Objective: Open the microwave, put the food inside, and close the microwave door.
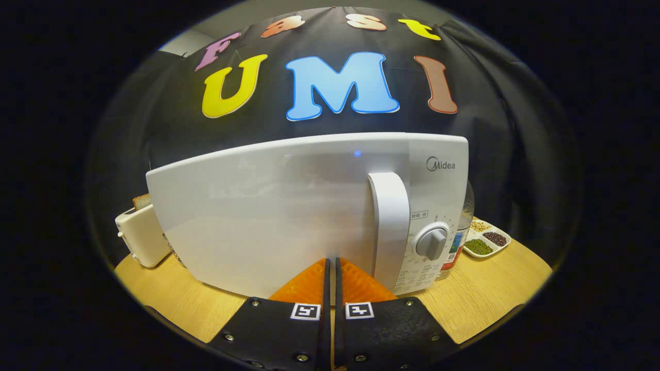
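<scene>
Microwave (pixel 289 206), heavy and rigid with its door closed, stands just beyond the empty, closed gripper (pixel 330 268); its stiff vertical handle (pixel 391 226), slightly right, looks the place to grasp.

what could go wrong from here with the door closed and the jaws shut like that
The gripper has its jaws shut, close to the closed microwave door and beside the handle, not on it. Shut jaws likely cannot hook the handle, and may just push the microwave back. A swinging door or sliding body could also knock the toaster, the bottle or the divided dish.
</scene>
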`<state>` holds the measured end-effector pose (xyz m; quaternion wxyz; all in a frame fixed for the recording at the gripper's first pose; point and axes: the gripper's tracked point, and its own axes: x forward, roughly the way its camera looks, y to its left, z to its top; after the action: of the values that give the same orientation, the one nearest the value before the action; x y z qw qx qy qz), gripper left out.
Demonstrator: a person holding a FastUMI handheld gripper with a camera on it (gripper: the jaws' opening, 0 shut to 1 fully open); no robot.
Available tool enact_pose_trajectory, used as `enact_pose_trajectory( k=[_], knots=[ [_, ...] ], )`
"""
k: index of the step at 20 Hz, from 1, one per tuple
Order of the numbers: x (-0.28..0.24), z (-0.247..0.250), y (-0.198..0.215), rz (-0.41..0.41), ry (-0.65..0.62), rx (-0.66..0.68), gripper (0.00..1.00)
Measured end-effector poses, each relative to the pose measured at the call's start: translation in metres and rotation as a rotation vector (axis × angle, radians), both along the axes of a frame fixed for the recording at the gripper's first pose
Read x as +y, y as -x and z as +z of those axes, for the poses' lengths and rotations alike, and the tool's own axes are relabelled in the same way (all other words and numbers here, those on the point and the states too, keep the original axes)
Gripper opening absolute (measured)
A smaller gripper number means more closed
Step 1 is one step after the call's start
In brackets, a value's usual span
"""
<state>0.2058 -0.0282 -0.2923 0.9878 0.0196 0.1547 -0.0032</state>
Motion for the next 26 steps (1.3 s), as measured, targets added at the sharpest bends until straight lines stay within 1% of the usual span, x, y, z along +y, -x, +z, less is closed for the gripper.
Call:
enact_pose_trajectory(
  k=[1,2,3,5,6,7,11,16,18,20,24,26],
  knots=[
    [-0.002,-0.006,-0.002,0.006,0.006,0.024,0.03],
    [-0.002,-0.004,-0.003,-0.002,-0.020,0.019,0.03],
    [-0.002,-0.004,-0.002,-0.006,-0.023,0.028,0.06],
    [-0.001,-0.006,0.002,0.001,-0.019,0.046,0.06],
    [0.003,-0.006,0.007,0.012,-0.043,0.060,0.06],
    [0.006,-0.001,0.015,0.020,-0.069,0.059,0.06],
    [0.012,0.024,0.050,0.054,-0.061,0.017,0.06],
    [0.018,0.046,0.095,0.091,-0.097,0.017,0.06],
    [0.018,0.063,0.114,0.096,-0.116,0.010,0.06],
    [0.020,0.091,0.134,0.100,-0.124,-0.021,0.06],
    [0.020,0.154,0.165,0.097,-0.060,-0.130,0.05],
    [0.024,0.182,0.178,0.111,-0.030,-0.175,0.05]
  ],
)
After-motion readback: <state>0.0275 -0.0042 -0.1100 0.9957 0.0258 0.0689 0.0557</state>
